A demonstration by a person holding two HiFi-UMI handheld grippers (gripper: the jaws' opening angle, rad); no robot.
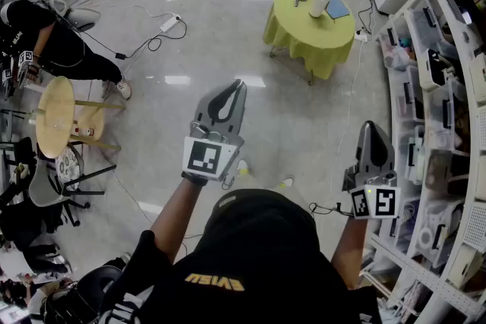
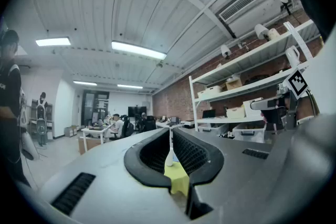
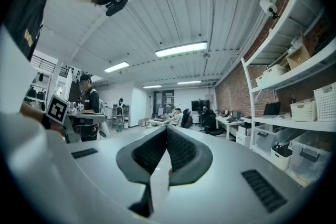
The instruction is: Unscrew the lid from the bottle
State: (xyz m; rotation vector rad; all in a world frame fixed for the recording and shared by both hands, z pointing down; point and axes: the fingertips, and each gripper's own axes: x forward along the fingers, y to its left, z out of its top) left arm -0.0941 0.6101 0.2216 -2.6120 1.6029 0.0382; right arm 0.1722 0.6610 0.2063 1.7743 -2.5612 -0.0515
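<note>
1. Head view: closest in, person's black top (image 1: 250,262) with yellow lettering. Just past it, grey left tongs (image 1: 231,91) and grey right tongs (image 1: 372,134), each bearing a cube of square markers, held level over glossy pale floor (image 1: 228,26). Farther off, round counter (image 1: 304,38) draped in yellow-green cloth, with white bottle (image 1: 320,1) upright on top, well apart from both tongs.
2. Left gripper view: left tongs (image 2: 170,134) pressed together, pinching nothing. Seen through the gap behind the tips, far away, white bottle (image 2: 169,157) standing on the yellow-green counter (image 2: 177,178). To the right, white shelving (image 2: 247,86) stacked with boxes.
3. Right gripper view: right tongs (image 3: 166,131) pressed together, likewise empty. Beyond, desks, seated people and a brick wall (image 3: 231,94).
</note>
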